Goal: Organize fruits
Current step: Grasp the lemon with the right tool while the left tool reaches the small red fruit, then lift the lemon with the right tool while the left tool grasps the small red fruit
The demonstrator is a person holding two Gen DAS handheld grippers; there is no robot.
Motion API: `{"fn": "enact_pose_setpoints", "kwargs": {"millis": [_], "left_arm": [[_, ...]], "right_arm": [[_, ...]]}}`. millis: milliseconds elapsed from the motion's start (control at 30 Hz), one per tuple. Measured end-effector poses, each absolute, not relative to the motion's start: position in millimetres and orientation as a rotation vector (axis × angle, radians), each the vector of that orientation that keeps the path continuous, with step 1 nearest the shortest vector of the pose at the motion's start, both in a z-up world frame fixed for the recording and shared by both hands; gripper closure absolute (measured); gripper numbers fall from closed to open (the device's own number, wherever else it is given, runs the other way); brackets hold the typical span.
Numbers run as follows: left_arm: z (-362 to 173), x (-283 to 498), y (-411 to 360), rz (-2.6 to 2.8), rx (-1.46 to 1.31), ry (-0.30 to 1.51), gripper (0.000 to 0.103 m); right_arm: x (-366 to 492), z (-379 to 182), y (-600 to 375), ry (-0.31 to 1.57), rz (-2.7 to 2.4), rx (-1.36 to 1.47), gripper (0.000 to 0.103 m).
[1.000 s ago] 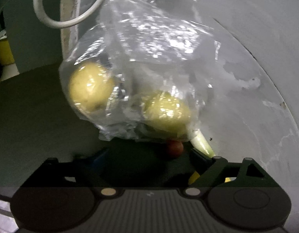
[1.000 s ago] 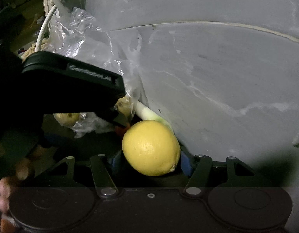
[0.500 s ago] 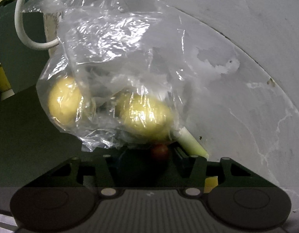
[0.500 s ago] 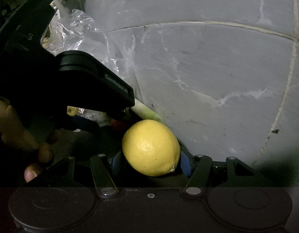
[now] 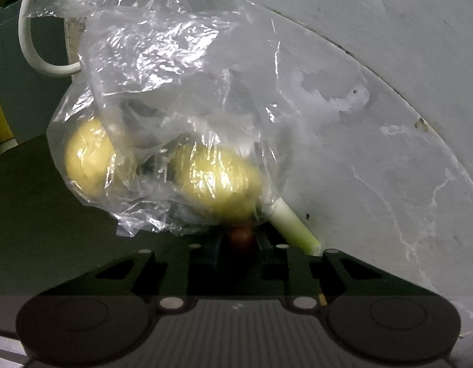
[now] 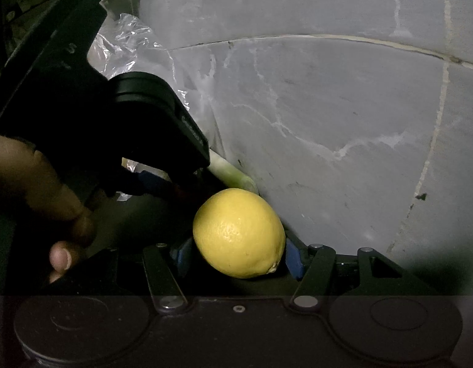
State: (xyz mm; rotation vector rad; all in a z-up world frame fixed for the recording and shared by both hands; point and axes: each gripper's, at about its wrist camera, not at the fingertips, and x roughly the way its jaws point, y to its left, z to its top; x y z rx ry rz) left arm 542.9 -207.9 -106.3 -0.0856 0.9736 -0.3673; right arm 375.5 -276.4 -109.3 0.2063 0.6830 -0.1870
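Note:
A clear plastic bag holding two yellow fruits lies on the dark surface against the wall. Just in front of it my left gripper is shut on a small red round fruit. A pale green stalk lies to the right of it, along the wall. My right gripper is shut on a yellow lemon, gripped between its blue pads. In the right wrist view the left gripper's black body fills the left side, held by a person's hand.
A grey marbled wall rises close behind and to the right. A white cable loops at the upper left beside a white post. The dark countertop extends to the left, with a yellow object at its far edge.
My left gripper's fingers have drawn together around the small red fruit and moved closer to the bag. The right gripper has kept the lemon and barely moved.

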Motion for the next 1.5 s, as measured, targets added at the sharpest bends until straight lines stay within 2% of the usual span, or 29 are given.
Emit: {"fn": "enact_pose_setpoints", "kwargs": {"millis": [1067, 1500], "left_arm": [[-107.3, 496.9, -149.9, -0.366, -0.067, 1.006, 0.081], [-83.5, 471.8, -113.6, -0.348, -0.081, 0.974, 0.081]], "right_arm": [[359.0, -102.3, -247.6, 0.699, -0.121, 0.202, 0.042], [333.0, -88.2, -217.6, 0.681, -0.095, 0.195, 0.042]]}}
